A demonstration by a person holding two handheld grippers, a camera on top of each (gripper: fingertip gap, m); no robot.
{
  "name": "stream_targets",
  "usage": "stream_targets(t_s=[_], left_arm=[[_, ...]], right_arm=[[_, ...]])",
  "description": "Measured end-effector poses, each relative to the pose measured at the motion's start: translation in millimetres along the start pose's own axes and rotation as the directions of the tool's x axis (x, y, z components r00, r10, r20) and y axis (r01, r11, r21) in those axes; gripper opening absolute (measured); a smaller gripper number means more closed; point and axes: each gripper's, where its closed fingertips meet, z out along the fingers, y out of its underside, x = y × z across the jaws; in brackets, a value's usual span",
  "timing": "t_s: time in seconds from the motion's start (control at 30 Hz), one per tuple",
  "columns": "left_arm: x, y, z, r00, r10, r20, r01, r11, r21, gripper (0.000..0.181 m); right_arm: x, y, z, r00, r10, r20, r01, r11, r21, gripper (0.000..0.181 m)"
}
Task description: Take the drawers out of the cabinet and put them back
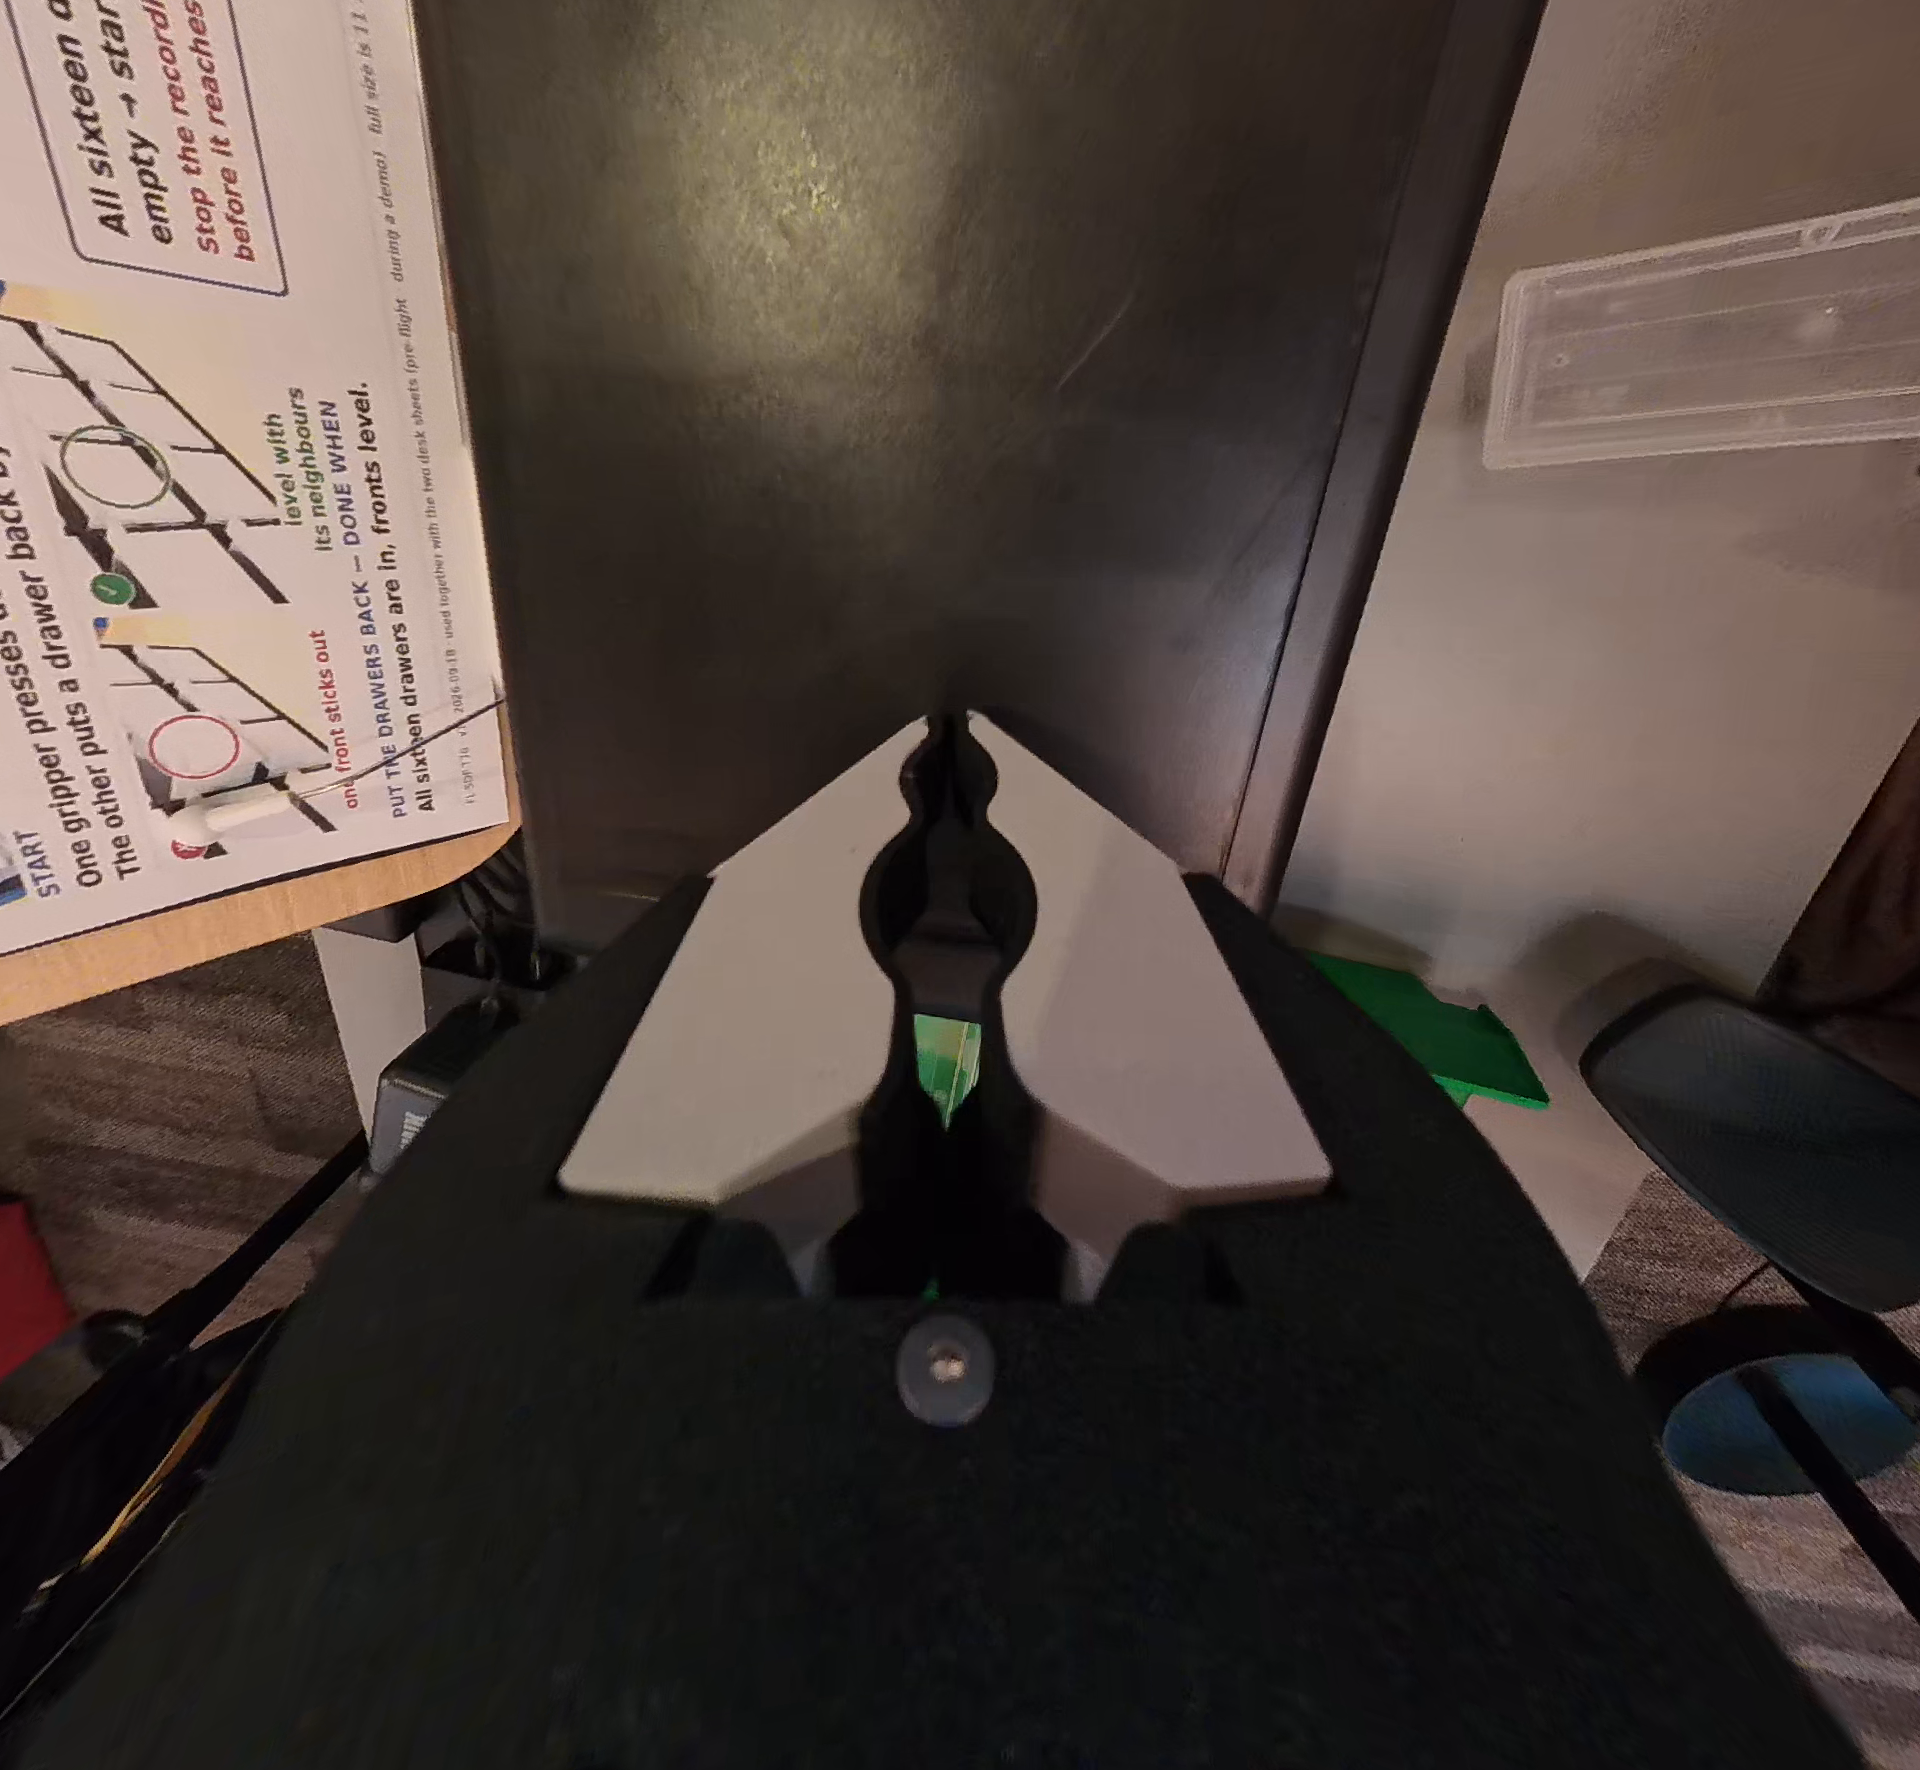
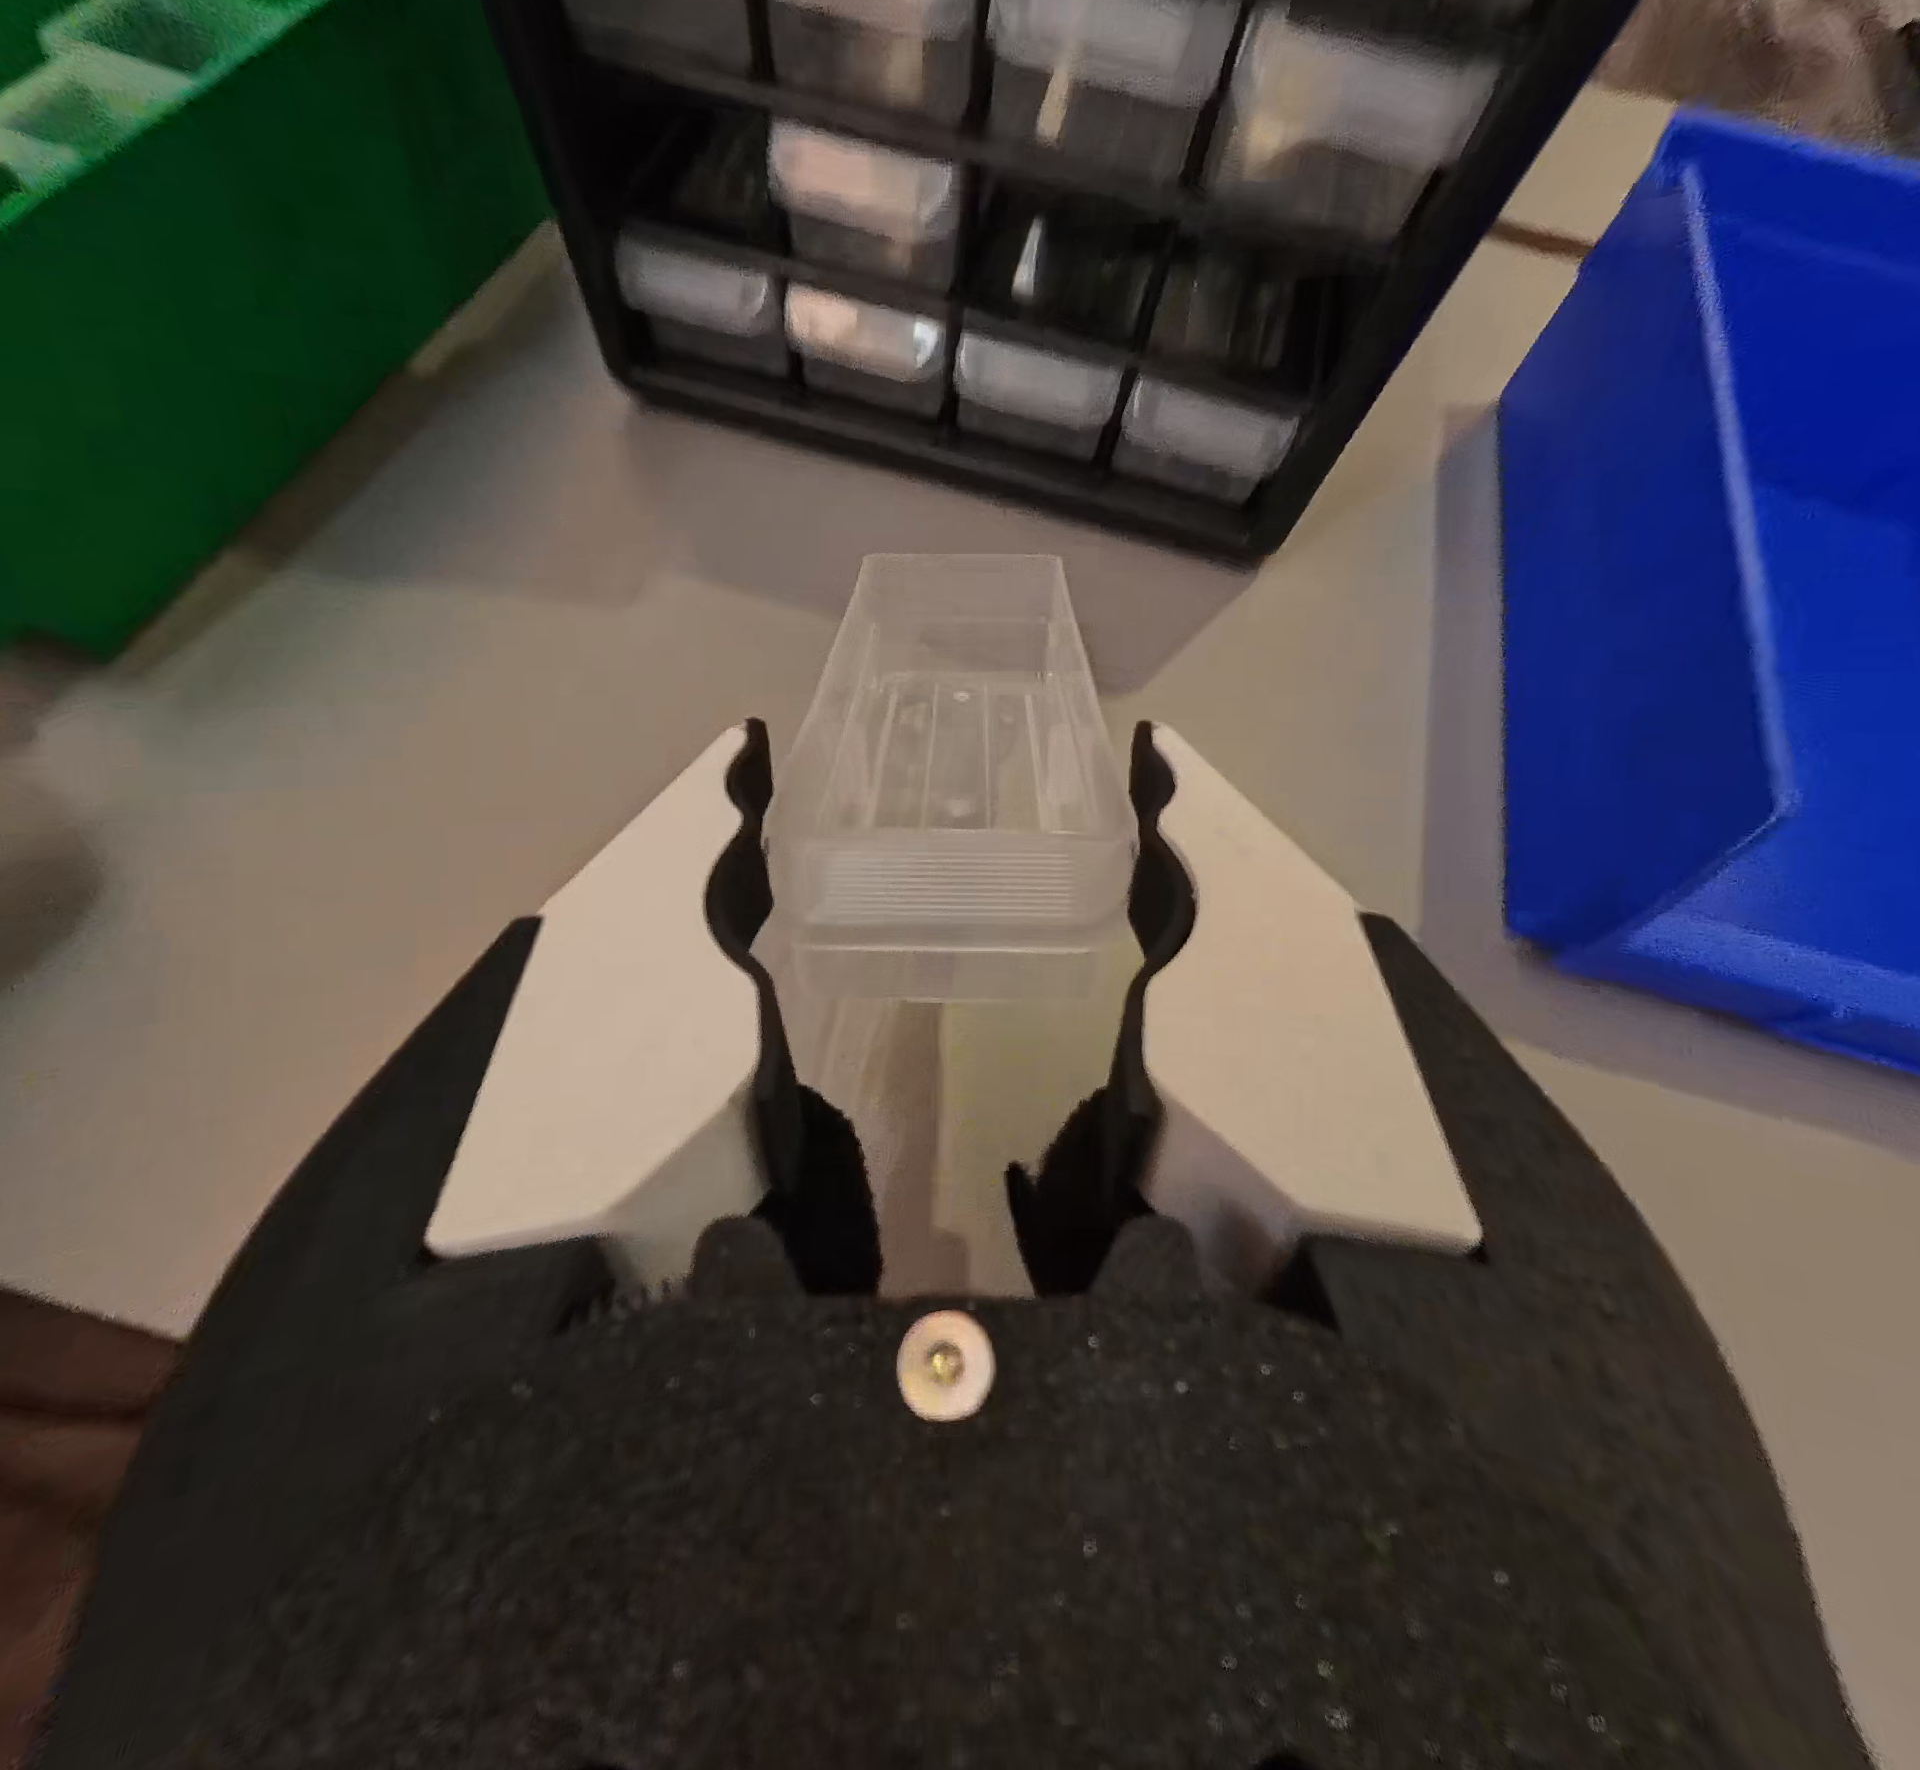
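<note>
Grey patterned carpet [image 1: 1766,1564], wooden desk [image 1: 208,931] at left, dark office chair [image 1: 1766,1149] at right.

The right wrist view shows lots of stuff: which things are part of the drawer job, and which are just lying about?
Part of the job:
- clear plastic drawer between the right gripper fingers
- black drawer cabinet

Lying about:
- green plastic bin holding clear drawers
- blue plastic bin

Dim warm light, perhaps motion-blurred, wide-angle edge distortion.

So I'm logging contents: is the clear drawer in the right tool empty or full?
Empty: the clear drawer shows only its bare ribbed floor through transparent walls.
</note>
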Motion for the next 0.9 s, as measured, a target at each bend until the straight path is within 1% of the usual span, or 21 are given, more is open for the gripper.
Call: stream_targets(t_s=[0.1,0.17,0.2,0.27,0.43,0.5,0.6,0.67,0.7,0.73,0.8,0.83,0.9], left_arm=[[0.0,-0.1,-0.1,1.000,-0.002,0.006,0.002,1.000,-0.009,0.000],[0.0,-0.1,-0.1,1.000,-0.002,0.012,0.003,1.000,-0.012,0.000],[0.0,-0.1,-0.1,1.000,-0.001,0.016,0.001,1.000,-0.013,0.000],[0.0,-0.1,-0.1,1.000,0.004,0.022,-0.004,1.000,-0.010,0.000],[0.0,-0.1,-0.2,1.000,0.001,0.018,-0.002,1.000,0.006,0.000],[0.0,-0.2,-0.2,1.000,0.002,0.018,-0.002,1.000,0.007,0.000],[0.0,-0.2,-0.2,1.000,0.004,0.020,-0.004,1.000,-0.004,0.000],[-0.1,-0.2,-0.1,1.000,0.009,0.026,-0.008,1.000,-0.018,0.000],[0.0,-0.1,-0.1,0.999,0.013,0.031,-0.012,1.000,-0.026,0.000],[-0.1,-0.1,0.0,0.999,0.017,0.036,-0.015,0.999,-0.035,0.000],[-0.2,-0.1,-0.1,0.999,0.025,0.045,-0.022,0.998,-0.053,0.000],[-0.2,0.0,0.0,0.998,0.027,0.048,-0.024,0.998,-0.060,0.000],[-0.2,-0.1,0.0,0.998,0.031,0.052,-0.027,0.997,-0.071,0.000]], right_arm=[[1.0,-28.2,0.4,0.999,-0.029,-0.014,0.029,0.999,0.027,0.069],[-1.3,-30.8,1.2,1.000,-0.023,0.005,0.023,0.999,0.023,0.069],[-1.7,-25.2,2.2,1.000,-0.020,0.011,0.020,1.000,0.013,0.069],[-2.5,-3.0,4.3,1.000,-0.009,0.019,0.010,1.000,-0.022,0.069],[-7.6,58.2,-5.6,0.992,0.101,0.075,-0.096,0.993,-0.072,0.069],[-9.9,82.9,-9.5,0.986,0.146,0.082,-0.136,0.984,-0.117,0.069],[-14.5,110.0,-9.9,0.980,0.180,0.086,-0.165,0.973,-0.160,0.069],[-17.3,118.2,-9.6,0.977,0.191,0.091,-0.171,0.966,-0.194,0.072],[-18.9,118.4,-10.2,0.977,0.192,0.092,-0.169,0.962,-0.215,0.086],[-19.8,117.9,-11.0,0.979,0.185,0.087,-0.159,0.957,-0.244,0.094],[-22.5,116.0,-11.5,0.985,0.154,0.076,-0.124,0.944,-0.306,0.102],[-22.7,116.3,-10.5,0.989,0.133,0.063,-0.104,0.934,-0.340,0.101],[-22.1,118.4,-5.4,0.995,0.090,0.042,-0.066,0.915,-0.397,0.087]])
